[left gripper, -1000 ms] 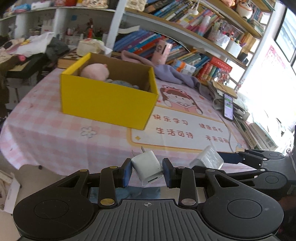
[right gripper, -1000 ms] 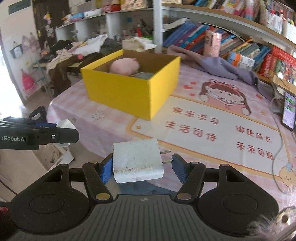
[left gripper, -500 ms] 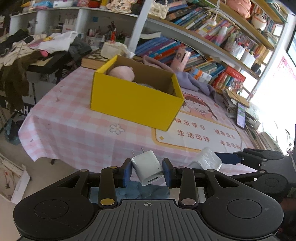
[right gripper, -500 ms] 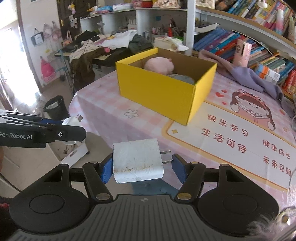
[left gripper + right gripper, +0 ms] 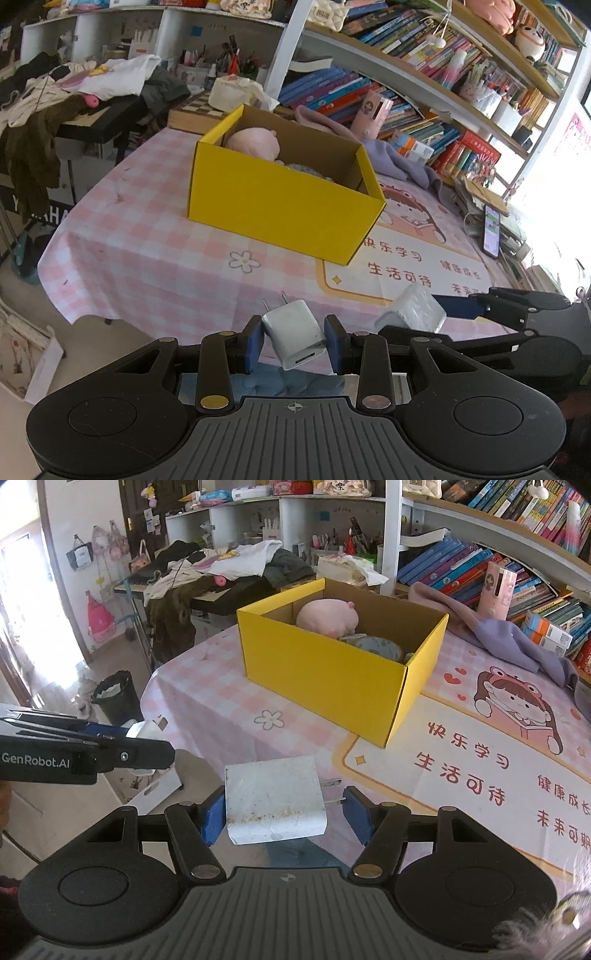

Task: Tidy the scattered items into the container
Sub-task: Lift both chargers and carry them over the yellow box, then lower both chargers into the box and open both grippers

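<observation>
My left gripper (image 5: 294,341) is shut on a small white USB charger (image 5: 295,332), prongs pointing away. My right gripper (image 5: 282,806) is shut on a larger white charger (image 5: 275,799), its prongs touching the right pad. Both hang near the table's front edge, short of the yellow box (image 5: 284,201) (image 5: 332,672). Inside the box lie a pink plush toy (image 5: 327,618) and a blue bowl (image 5: 380,648). The right gripper's charger (image 5: 413,310) shows at the right of the left wrist view. The left gripper (image 5: 144,734) shows at the left of the right wrist view.
A pink checked cloth (image 5: 155,240) and a cartoon mat (image 5: 480,760) cover the table. A purple cloth (image 5: 495,635) and a pink cup (image 5: 496,589) sit behind the box, a phone (image 5: 492,236) at the right. Bookshelves stand behind; a black bin (image 5: 114,698) is on the floor.
Both views have shifted so the yellow box now sits further right in each. Both chargers stay clamped as before.
</observation>
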Demonstrator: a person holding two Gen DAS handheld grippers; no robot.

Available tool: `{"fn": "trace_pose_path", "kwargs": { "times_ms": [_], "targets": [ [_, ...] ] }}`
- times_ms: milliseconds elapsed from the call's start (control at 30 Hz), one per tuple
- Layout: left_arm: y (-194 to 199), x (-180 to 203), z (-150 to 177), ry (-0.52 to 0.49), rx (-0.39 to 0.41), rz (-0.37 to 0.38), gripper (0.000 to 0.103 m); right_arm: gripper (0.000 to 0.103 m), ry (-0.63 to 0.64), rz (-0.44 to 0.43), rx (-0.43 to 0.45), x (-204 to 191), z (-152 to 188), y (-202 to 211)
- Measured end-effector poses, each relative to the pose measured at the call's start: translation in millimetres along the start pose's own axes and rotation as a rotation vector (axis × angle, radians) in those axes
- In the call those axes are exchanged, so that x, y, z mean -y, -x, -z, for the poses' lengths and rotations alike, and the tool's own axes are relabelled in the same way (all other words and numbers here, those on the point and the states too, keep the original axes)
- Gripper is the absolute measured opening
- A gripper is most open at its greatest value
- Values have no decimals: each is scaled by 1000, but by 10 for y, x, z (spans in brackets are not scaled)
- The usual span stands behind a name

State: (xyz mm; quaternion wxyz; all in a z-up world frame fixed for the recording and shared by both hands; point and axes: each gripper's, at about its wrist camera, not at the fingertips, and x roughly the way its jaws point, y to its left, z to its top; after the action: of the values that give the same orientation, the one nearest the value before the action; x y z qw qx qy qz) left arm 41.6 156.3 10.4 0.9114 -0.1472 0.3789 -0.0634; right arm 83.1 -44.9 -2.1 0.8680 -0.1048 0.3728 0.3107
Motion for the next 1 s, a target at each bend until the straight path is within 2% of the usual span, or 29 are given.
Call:
{"fn": "trace_pose_path", "kwargs": {
  "times_ms": [233, 767, 1000],
  "targets": [
    [-177, -23, -245, -8, 19, -28, 34, 63, -2, -4, 12, 188, -193, -183],
    [-761, 147, -1268, -151, 127, -78, 34, 63, 3, 14, 151, 812, -1030, -540],
    [-1178, 120, -1574, -200, 110, -107, 34, 63, 25, 37, 175, 1080, -1379, -868]
  ]
}}
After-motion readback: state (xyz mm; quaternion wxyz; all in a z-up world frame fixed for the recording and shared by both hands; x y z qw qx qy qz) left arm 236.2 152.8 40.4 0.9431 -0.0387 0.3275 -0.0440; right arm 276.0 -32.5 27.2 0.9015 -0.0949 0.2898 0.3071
